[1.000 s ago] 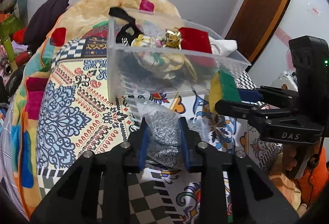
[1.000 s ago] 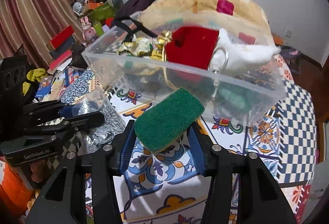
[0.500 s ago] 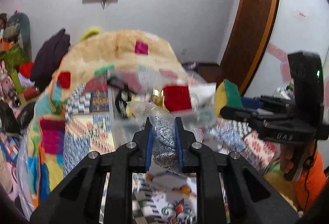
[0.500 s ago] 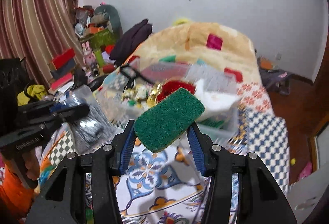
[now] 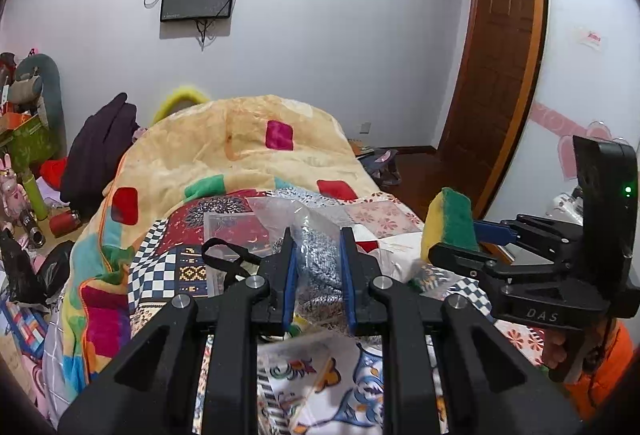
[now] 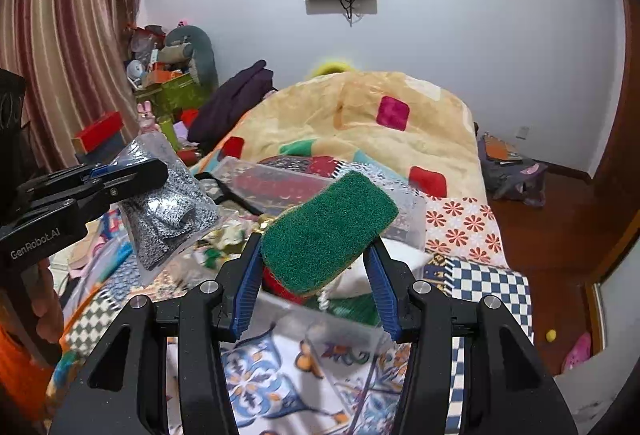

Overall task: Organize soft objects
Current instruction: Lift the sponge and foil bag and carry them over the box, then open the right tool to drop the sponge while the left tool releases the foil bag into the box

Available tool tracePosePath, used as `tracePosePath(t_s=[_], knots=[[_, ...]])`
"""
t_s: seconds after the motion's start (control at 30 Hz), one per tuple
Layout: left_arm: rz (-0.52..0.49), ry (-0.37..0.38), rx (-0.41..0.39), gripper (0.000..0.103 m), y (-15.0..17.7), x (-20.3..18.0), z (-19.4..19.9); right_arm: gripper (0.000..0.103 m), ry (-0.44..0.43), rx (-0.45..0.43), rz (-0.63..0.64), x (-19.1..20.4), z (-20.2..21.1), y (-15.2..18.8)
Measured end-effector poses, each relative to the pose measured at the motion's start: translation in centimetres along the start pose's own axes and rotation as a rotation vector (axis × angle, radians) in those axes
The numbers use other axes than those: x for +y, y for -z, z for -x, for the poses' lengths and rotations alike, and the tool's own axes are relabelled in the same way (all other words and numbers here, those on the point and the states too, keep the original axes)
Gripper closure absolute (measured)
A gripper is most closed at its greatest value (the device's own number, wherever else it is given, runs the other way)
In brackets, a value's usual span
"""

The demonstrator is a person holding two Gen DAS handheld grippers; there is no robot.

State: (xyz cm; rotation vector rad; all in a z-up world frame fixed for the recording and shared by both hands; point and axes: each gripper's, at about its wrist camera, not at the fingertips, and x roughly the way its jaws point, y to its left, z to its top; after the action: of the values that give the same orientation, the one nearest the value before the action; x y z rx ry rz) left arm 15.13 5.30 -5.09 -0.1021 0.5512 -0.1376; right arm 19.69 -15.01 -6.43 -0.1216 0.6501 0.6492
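My left gripper (image 5: 317, 271) is shut on a clear bag of grey knit fabric (image 5: 318, 255), held up over the clear plastic bin (image 5: 224, 223). The bag also shows in the right wrist view (image 6: 168, 207). My right gripper (image 6: 314, 275) is shut on a green and yellow sponge (image 6: 328, 231), held above the bin's near wall (image 6: 340, 323). From the left wrist view the sponge (image 5: 450, 221) hangs at the right. The bin holds a red cloth, a white cloth and a black strap (image 5: 224, 255).
The bin stands on a patterned bedspread (image 6: 472, 227). A cream blanket heap (image 5: 240, 151) lies behind it. Cluttered shelves and a curtain (image 6: 60, 55) are at the left, a wooden door (image 5: 496, 75) at the right.
Both grippers have risen with their loads and now sit higher over the bin. The view has tilted up, showing the wall and screens.
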Motion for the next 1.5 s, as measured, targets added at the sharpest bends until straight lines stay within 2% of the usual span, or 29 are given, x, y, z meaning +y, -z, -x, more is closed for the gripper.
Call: tracePosePath(t_s=[0.33, 0.57, 0.63, 0.7, 0.73, 0.83, 1.1, 1.4, 1.5], knots=[[0.076, 0.017, 0.103, 0.084, 1.3, 1.7, -6.7, 0.056, 0.033, 0.128, -0.004, -1.2, -5.5, 1.6], [0.088, -0.009, 0.14, 0.082, 2.2, 2.0, -7.9, 0.048, 0.052, 0.153, 0.021, -0.9, -5.8, 2.1], [0.084, -0.014, 0.152, 0.077, 2.2, 1.9, -7.9, 0.044, 0.051, 0.156, 0.011, -1.0, -5.7, 2.1], [0.086, -0.01, 0.165, 0.064, 2.4, 1.9, -7.8, 0.038, 0.034, 0.164, -0.006, -1.3, -5.5, 2.0], [0.092, -0.007, 0.167, 0.062, 2.5, 2.0, -7.6, 0.033, 0.025, 0.167, -0.018, -1.5, -5.2, 2.0], [0.1, 0.0, 0.164, 0.059, 2.6, 2.1, -6.9, 0.032, 0.011, 0.169, -0.038, -1.8, -4.6, 2.0], [0.088, 0.016, 0.084, 0.054, 1.3, 1.1, -2.3, 0.032, -0.019, 0.105, -0.059, -1.6, -0.9, 0.9], [0.027, 0.013, -0.072, 0.048, -0.6, -1.5, 4.7, 0.032, -0.024, -0.082, -0.061, 0.0, 6.5, -1.1], [0.004, 0.004, -0.127, 0.043, -0.9, -2.6, 7.1, 0.026, -0.022, -0.143, -0.061, 0.5, 8.6, -1.5]])
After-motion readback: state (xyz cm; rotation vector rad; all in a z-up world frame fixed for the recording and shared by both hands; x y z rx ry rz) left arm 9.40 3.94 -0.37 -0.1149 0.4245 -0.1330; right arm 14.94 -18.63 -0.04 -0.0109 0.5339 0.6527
